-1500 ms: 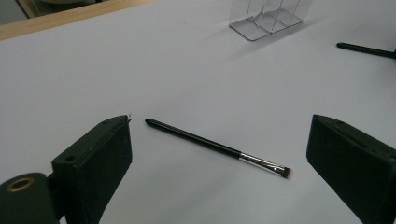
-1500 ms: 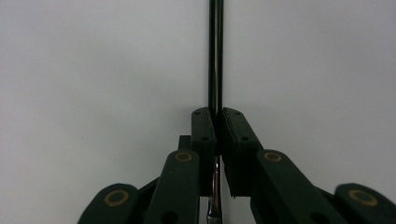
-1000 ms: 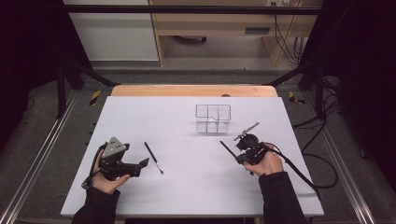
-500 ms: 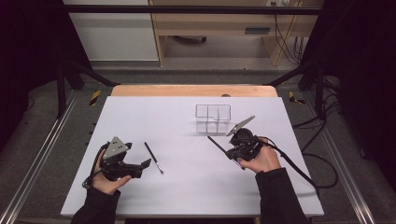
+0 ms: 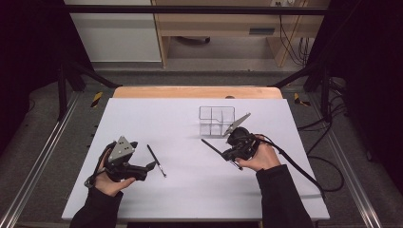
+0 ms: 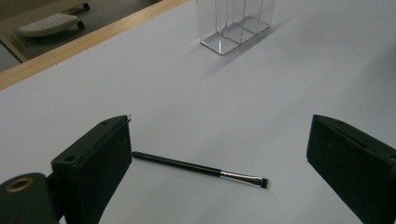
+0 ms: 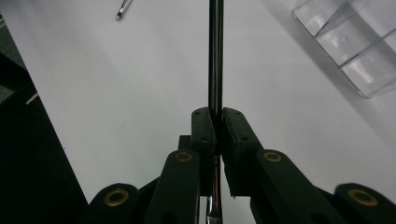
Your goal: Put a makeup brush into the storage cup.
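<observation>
My right gripper [image 5: 229,153] is shut on a thin black makeup brush [image 5: 212,146], held above the table just in front of a clear compartmented organizer [image 5: 217,121]. In the right gripper view the brush handle [image 7: 215,56] runs straight up from the closed jaws, with the organizer [image 7: 355,42] at the upper right. My left gripper [image 5: 145,154] rests at the table's front left, jaws wide open and nothing between them. A second black brush [image 5: 157,161] lies flat on the table right beside it. The left gripper view has this brush [image 6: 201,169] between the open jaws [image 6: 217,122], and the organizer [image 6: 233,23] far off.
The white tabletop [image 5: 190,199] ends in a wooden strip [image 5: 197,91] at the back. A cable [image 5: 304,171] trails from the right gripper off the table's right side. Metal rails [image 5: 43,156] run along the left. A wooden shelf unit [image 5: 228,28] stands behind.
My right gripper has risen and moved left toward the front of the organizer, carrying the brush. The left gripper and the brush on the table have not moved.
</observation>
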`<act>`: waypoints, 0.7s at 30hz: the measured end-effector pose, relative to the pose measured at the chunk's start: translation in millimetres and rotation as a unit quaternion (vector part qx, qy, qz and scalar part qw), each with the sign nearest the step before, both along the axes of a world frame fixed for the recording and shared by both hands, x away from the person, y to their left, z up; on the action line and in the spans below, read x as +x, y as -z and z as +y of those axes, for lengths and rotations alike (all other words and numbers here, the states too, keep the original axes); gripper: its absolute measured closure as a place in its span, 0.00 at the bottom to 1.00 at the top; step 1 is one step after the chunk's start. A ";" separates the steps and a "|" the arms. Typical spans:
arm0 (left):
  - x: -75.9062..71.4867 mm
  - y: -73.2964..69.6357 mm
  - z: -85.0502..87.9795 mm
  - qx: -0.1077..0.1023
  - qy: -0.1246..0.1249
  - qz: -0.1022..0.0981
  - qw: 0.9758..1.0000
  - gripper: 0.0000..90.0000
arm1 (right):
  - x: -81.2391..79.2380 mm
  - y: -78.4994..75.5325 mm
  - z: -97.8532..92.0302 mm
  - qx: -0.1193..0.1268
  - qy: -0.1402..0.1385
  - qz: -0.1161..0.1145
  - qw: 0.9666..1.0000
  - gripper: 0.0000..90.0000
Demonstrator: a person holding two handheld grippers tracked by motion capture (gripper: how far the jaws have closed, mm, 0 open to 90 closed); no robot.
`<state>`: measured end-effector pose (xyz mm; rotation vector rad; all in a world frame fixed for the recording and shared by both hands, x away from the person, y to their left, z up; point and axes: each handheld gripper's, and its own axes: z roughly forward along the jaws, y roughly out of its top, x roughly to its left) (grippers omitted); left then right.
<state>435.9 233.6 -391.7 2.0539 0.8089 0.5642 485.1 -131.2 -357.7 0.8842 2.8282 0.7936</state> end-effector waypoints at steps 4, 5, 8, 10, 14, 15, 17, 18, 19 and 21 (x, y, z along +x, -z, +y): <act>4.0 -2.9 -5.5 0.012 0.012 -0.004 1.000 0.06 | 1.7 -0.2 3.1 -0.002 -0.009 0.005 1.000 0.94; 5.3 -3.5 -7.5 0.015 0.015 -0.006 1.000 0.06 | 1.8 -1.3 4.3 -0.004 -0.012 0.004 1.000 0.94; 7.3 -5.8 -12.3 0.023 0.025 -0.010 0.999 0.06 | 1.9 -3.0 5.4 -0.004 -0.016 0.005 1.000 0.94; 8.0 -7.8 -14.7 0.030 0.031 -0.013 0.999 0.06 | 1.8 -4.6 6.7 -0.004 -0.019 0.005 1.000 0.94; 10.1 -14.1 -21.1 0.038 0.044 -0.024 0.998 0.06 | 2.2 -8.5 9.4 -0.001 -0.028 0.006 1.000 0.94; 10.2 -15.4 -22.4 0.038 0.046 -0.026 0.998 0.06 | 2.0 -8.9 9.8 -0.001 -0.030 0.006 1.000 0.94; 10.6 -16.4 -23.7 0.039 0.049 -0.029 0.998 0.06 | 1.2 -9.5 11.3 0.001 -0.034 0.006 0.999 0.94; 11.2 -17.4 -26.7 0.036 0.054 -0.033 0.997 0.06 | 0.7 -9.4 12.2 0.002 -0.036 0.005 0.999 0.94; 11.2 -17.4 -26.7 0.036 0.054 -0.033 0.997 0.06 | 0.1 -9.1 13.2 0.004 -0.039 0.007 0.999 0.94; 11.1 -17.4 -30.2 0.039 0.060 -0.037 0.997 0.06 | -0.6 -8.2 14.9 0.002 -0.042 0.008 0.999 0.94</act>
